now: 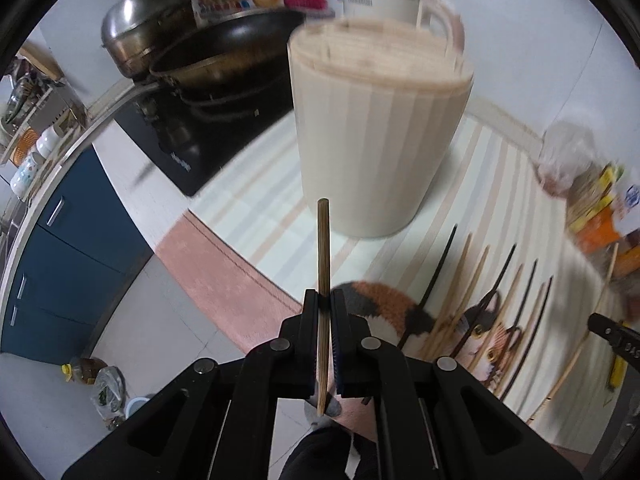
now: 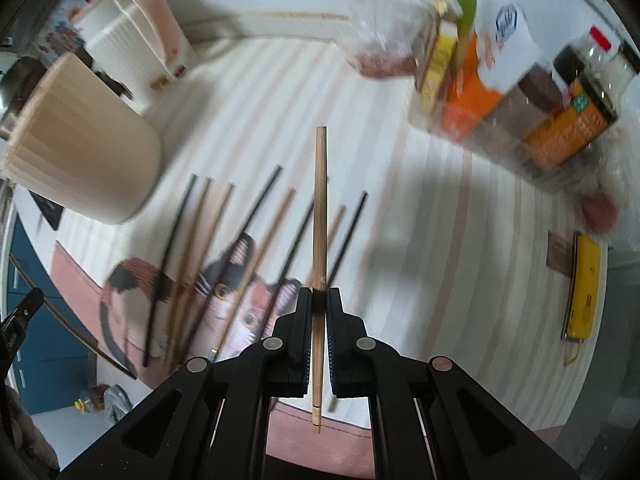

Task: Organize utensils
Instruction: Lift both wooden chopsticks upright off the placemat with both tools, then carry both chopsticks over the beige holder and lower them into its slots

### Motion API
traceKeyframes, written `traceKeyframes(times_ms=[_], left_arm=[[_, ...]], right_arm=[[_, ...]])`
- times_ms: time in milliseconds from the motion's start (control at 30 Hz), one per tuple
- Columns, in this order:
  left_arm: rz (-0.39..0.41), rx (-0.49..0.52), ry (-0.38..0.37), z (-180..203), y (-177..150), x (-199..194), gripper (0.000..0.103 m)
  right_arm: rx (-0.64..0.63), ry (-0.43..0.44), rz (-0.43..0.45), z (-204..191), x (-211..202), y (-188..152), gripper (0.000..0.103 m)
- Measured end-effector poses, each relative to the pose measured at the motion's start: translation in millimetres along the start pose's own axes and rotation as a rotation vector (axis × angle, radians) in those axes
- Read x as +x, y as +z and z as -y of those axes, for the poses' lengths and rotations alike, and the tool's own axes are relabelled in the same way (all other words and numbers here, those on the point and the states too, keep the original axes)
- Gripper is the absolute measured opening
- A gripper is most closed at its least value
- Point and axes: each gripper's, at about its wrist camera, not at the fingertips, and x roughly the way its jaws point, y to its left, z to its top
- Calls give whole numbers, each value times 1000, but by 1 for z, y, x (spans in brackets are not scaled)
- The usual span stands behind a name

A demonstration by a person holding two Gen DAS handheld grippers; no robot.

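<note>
Left matte black plastic two-finger gripper (image 1: 325,307): flat, slab-like fingers (image 1: 309,332) with dark blue pads inside, joined to angular linkage arms by round silver pivot screws — triangular cutouts lower down. Right matte black plastic two-finger gripper (image 2: 319,300) looks alike — one pivot screw is coppery.

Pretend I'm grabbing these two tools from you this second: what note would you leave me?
Left gripper: shut on a wooden chopstick, pointing toward the beige holder.
Right gripper: shut on another wooden chopstick, held above the mat.
Loose chopsticks, black and wooden mixed, lie on the cat-print mat beside the holder.
Done: two chopsticks picked up. I cannot see whether any are in the holder.
Left: drop both held chopsticks into the holder, then collect the rest.
</note>
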Motion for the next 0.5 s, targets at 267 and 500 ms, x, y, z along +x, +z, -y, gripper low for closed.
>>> traceKeyframes(times_ms=[267,500], left_arm=[[125,-40,-25,1,19,-49,3],[232,-91,-79,2,42,-98,3]], right_arm=[[-27,58,88,-12,-27,17,7],[-60,130,160,-28,-53,39,7]])
